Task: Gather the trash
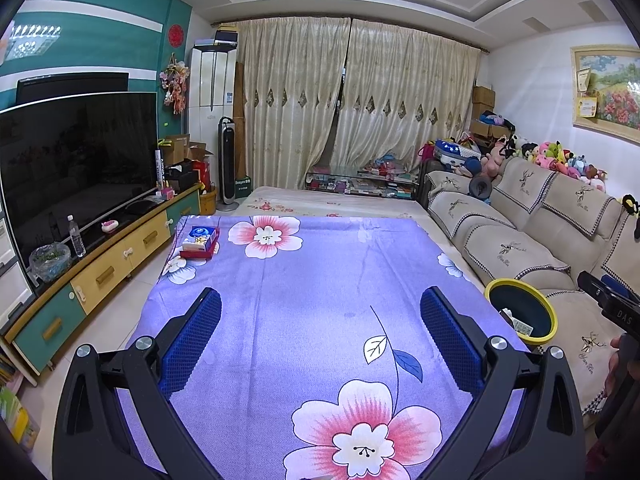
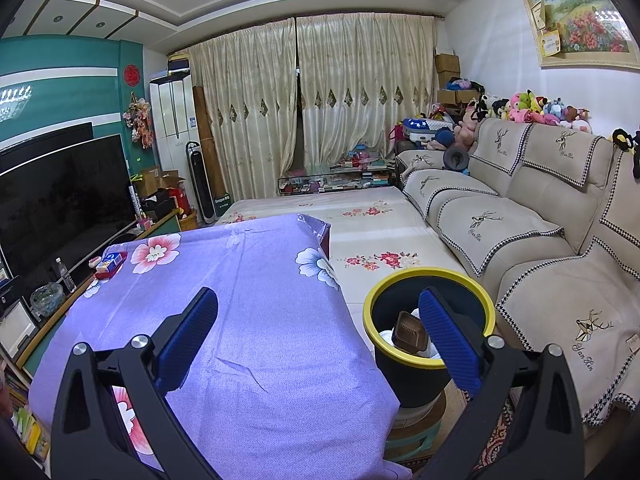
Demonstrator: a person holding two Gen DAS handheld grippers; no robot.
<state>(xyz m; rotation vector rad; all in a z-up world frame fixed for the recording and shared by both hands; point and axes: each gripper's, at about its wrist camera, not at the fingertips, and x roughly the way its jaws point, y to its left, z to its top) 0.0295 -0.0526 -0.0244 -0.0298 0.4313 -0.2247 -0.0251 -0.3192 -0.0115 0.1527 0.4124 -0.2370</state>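
Note:
A dark bin with a yellow rim (image 2: 430, 276) stands on a stool at the table's right edge; it also shows in the left wrist view (image 1: 520, 284). Inside lie a brown plastic tray (image 2: 410, 330) and white scraps (image 2: 386, 336). My right gripper (image 2: 320, 328) is open and empty, its right finger (image 2: 448, 336) over the bin's mouth. My left gripper (image 1: 320, 332) is open and empty above the purple floral tablecloth (image 1: 304, 280). The right gripper's body shows at the left wrist view's right edge (image 1: 612, 304).
A tissue box on a red tray (image 1: 200, 242) sits at the table's far left corner, also in the right wrist view (image 2: 110, 264). A beige sofa (image 2: 540, 240) runs along the right. A TV and cabinet (image 1: 76, 168) line the left wall. A floral-covered surface (image 2: 360, 224) lies beyond.

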